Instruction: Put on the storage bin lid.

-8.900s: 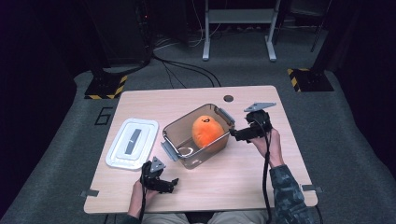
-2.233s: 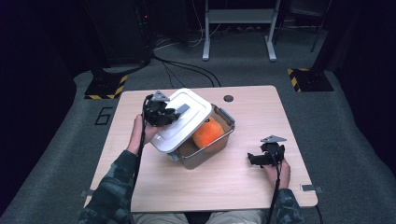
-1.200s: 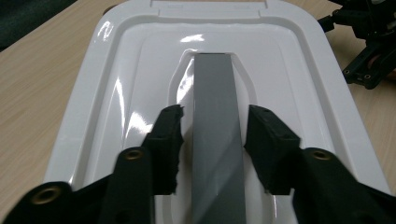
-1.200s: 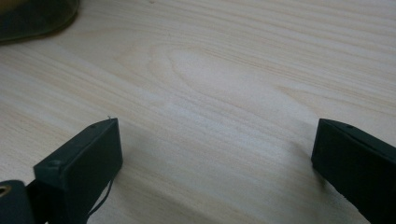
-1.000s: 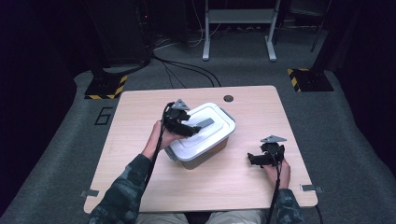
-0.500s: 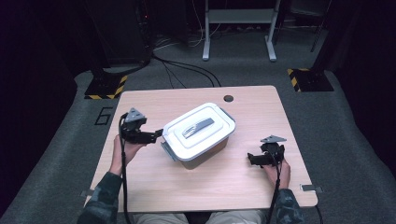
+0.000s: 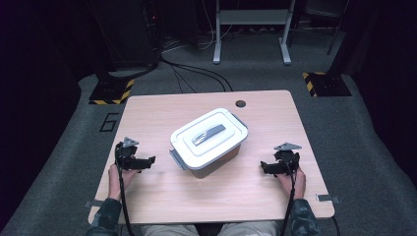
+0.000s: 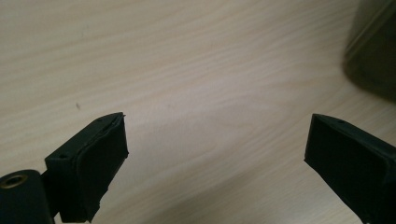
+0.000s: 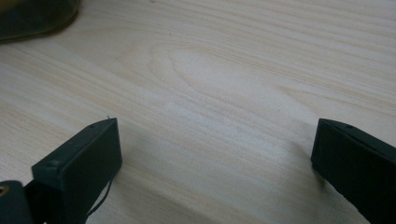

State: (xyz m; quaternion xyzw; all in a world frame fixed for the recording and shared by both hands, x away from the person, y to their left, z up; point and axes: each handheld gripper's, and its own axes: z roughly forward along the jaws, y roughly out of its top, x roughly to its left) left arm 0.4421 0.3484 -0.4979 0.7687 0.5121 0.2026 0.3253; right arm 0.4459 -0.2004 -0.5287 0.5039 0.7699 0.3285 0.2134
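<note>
The lidded box (image 7: 209, 142) stands at the centre of the frame in the high view, turned at a slant on the wooden table (image 7: 255, 196), its white lid (image 7: 209, 133) seated flat with a grey handle (image 7: 208, 134) along the middle and a grey latch (image 7: 175, 160) at the lower-left end. The left gripper (image 7: 149, 160) rests at lower left, the right gripper (image 7: 263, 167) at lower right, each well apart from the box. The left jaws have just been opening and stand wide apart with bare wood between them; the right jaws likewise stand wide apart over bare wood. In the left gripper view a dark corner of the box (image 8: 373, 51) shows at upper right. The box looks a stiff, smooth plastic shell, probably light and somewhat slippery on its walls. The firmest hold is likely the lid handle or the end latches, provided the lid is locked down; otherwise the rim under the lid serves better.
</note>
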